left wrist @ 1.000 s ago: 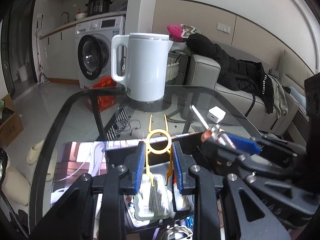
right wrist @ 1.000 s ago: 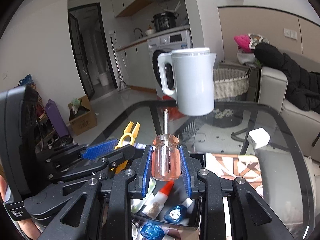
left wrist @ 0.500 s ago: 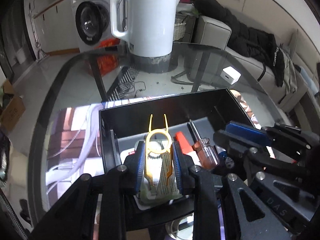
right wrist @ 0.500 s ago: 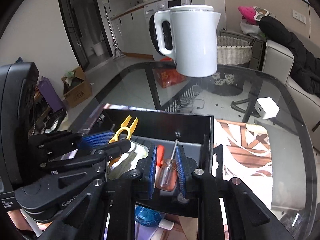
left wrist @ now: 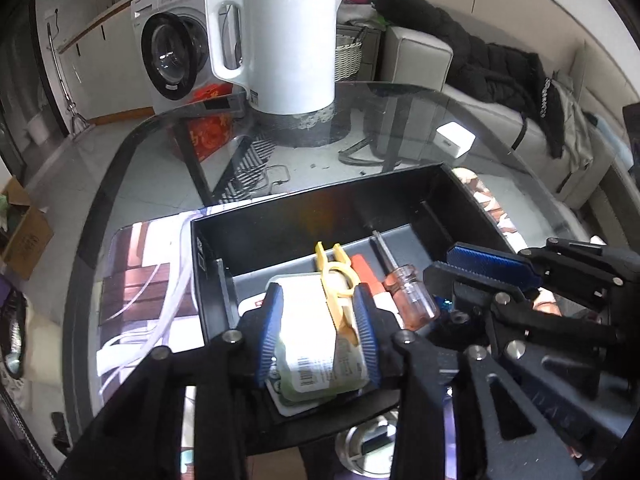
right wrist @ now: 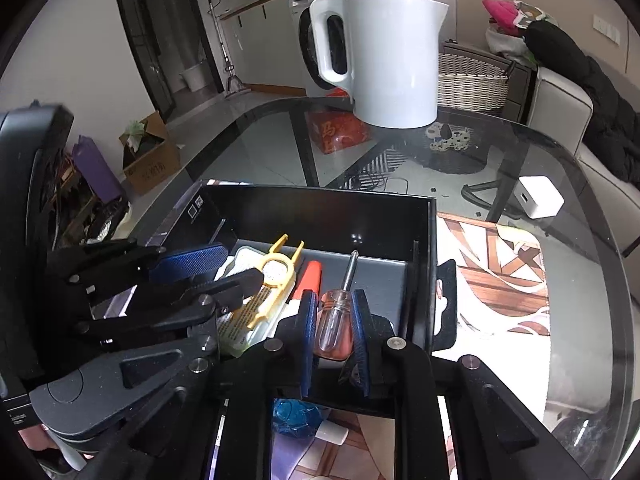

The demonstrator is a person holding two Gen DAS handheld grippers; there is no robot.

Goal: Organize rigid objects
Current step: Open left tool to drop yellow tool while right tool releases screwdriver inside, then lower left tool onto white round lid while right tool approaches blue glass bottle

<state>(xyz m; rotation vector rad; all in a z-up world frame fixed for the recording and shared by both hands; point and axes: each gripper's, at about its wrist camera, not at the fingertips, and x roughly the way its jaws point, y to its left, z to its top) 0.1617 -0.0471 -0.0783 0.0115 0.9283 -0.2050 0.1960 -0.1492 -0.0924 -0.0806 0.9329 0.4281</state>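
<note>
Both grippers reach into the black tray [left wrist: 400, 196]. Left gripper [left wrist: 318, 300] jaws are opening around the yellow tool [left wrist: 334, 284], pads clear of it. Right gripper [right wrist: 335, 300] clamps the screwdriver [right wrist: 334, 322] handle.

A home: washing machine [left wrist: 176, 60], sofa [left wrist: 460, 76] (coat-draped), kettle [left wrist: 288, 36].

The far half of the black box [left wrist: 320, 208] is bare floor, open from above. Its near half is crowded: a pouch [left wrist: 316, 332], a yellow tool [left wrist: 334, 284], a red-capped tube [right wrist: 310, 276] and a screwdriver [right wrist: 336, 320] lie side by side. Both grippers fill the near edge, close together. Beyond the box, the glass table [right wrist: 248, 148] is clear up to the kettle [right wrist: 392, 56] and a white adapter [right wrist: 538, 196].
</note>
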